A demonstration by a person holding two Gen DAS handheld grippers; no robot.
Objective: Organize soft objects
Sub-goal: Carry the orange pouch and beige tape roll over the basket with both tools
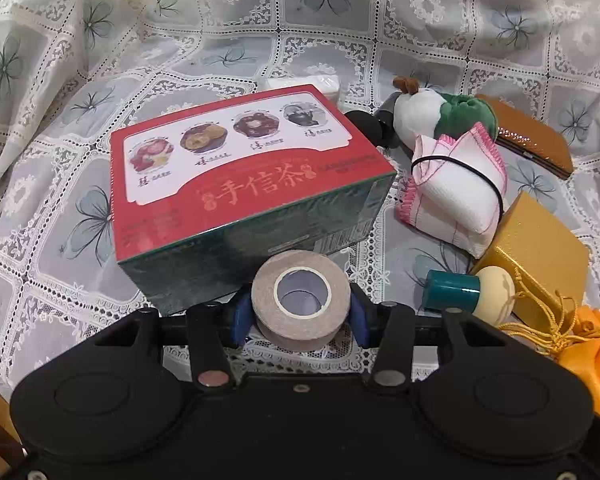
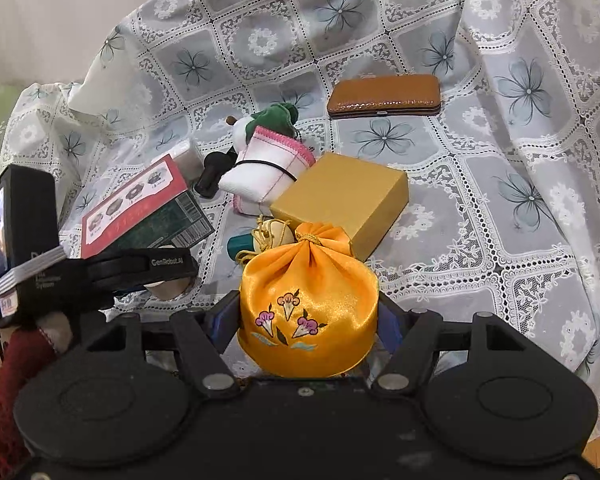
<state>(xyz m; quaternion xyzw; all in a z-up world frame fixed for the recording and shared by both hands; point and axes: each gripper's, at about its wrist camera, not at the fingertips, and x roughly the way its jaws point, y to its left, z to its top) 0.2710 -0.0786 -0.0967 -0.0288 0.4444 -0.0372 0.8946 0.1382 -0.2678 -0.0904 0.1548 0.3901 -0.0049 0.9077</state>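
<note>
Only the left wrist view shows the left gripper (image 1: 300, 312) clamped on a tape roll (image 1: 300, 300); the right wrist view shows the right gripper (image 2: 308, 320) squeezing an orange pouch (image 2: 308, 308).

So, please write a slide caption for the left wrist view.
Left tool clamps a tape roll before the red tea box on the lace cloth.

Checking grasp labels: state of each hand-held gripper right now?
Left hand-held gripper: closed on the roll of tape.
Right hand-held gripper: closed on the orange drawstring pouch.
</note>
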